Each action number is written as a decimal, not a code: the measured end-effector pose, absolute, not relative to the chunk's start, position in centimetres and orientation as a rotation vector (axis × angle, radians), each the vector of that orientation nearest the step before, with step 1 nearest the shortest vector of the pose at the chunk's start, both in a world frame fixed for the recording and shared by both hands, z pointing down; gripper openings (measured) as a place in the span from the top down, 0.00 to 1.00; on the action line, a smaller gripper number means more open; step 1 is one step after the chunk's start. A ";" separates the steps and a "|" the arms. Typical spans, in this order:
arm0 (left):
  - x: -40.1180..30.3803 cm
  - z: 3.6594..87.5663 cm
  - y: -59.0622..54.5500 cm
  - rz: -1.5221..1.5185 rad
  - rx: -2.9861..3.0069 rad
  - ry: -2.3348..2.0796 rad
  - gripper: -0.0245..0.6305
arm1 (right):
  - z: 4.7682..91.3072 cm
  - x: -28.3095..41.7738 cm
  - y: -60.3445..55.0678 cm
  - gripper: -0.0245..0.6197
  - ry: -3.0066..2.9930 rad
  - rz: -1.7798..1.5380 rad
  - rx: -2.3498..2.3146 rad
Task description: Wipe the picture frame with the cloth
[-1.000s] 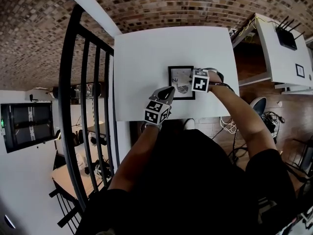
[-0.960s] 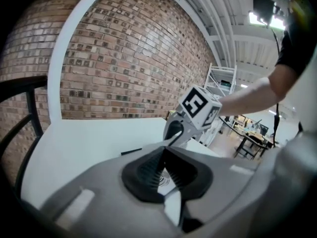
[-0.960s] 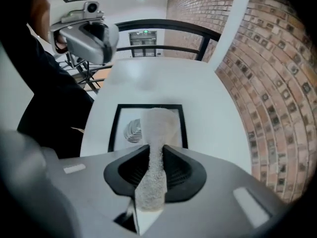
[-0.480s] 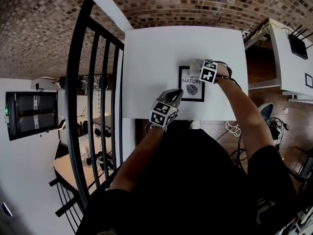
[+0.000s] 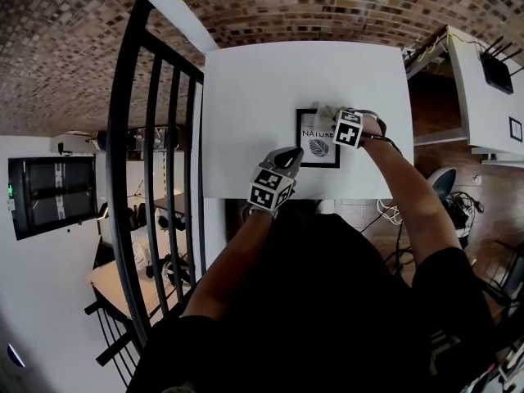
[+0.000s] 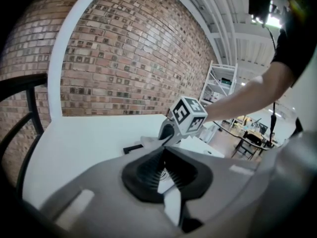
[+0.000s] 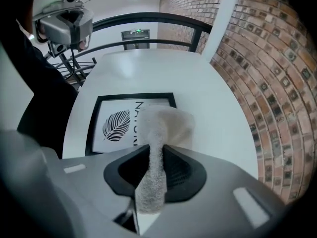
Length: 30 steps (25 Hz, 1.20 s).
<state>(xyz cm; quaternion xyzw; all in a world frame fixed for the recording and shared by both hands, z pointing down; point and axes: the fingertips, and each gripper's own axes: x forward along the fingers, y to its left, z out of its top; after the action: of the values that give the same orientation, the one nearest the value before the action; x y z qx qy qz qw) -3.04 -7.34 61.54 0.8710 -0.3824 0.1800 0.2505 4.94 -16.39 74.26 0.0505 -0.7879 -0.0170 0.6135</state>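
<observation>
A black picture frame (image 5: 318,147) holding a leaf print lies flat on the white table (image 5: 262,97). My right gripper (image 5: 329,121) is shut on a white fluffy cloth (image 5: 321,113). In the right gripper view the cloth (image 7: 167,125) rests on the frame's (image 7: 114,125) far right part and hides some of the lettering. My left gripper (image 5: 287,157) is shut, with its tips at the frame's near left corner. The left gripper view shows its jaws (image 6: 161,155) closed together. Past them lie the frame's black corner (image 6: 132,148) and the cloth (image 6: 150,142).
A black metal railing (image 5: 155,137) runs along the table's left side. A brick wall (image 5: 327,6) stands behind the table. The table's near edge lies just below the frame. At the right, past a gap, is another white desk (image 5: 479,97) with a router on it.
My right gripper has swept the cloth from the frame's right side up to its far edge, then back a little toward me. The left gripper has stayed at the near left corner.
</observation>
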 end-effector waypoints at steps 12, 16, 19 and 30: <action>-1.4 61.7 -6.1 0.511 2.395 -1.007 0.96 | 74.4 5.0 -7.9 0.84 -1.846 -0.028 -0.003; -0.8 61.6 -5.5 0.514 2.404 -1.002 0.96 | 74.4 5.1 -5.9 0.84 -1.865 -0.016 -0.006; -0.5 61.6 -5.1 0.516 2.408 -1.001 0.96 | 74.3 5.3 -4.9 0.84 -1.876 -0.011 0.006; -0.7 62.0 -4.3 0.519 2.405 -1.022 0.96 | 72.6 5.4 -2.4 0.84 -1.926 0.010 0.028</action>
<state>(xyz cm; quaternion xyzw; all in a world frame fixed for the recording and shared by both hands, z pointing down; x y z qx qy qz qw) -0.71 -4.33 61.98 0.8771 -0.3728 0.1893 0.2364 5.40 -2.38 72.57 0.0120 -0.8208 0.0043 0.5710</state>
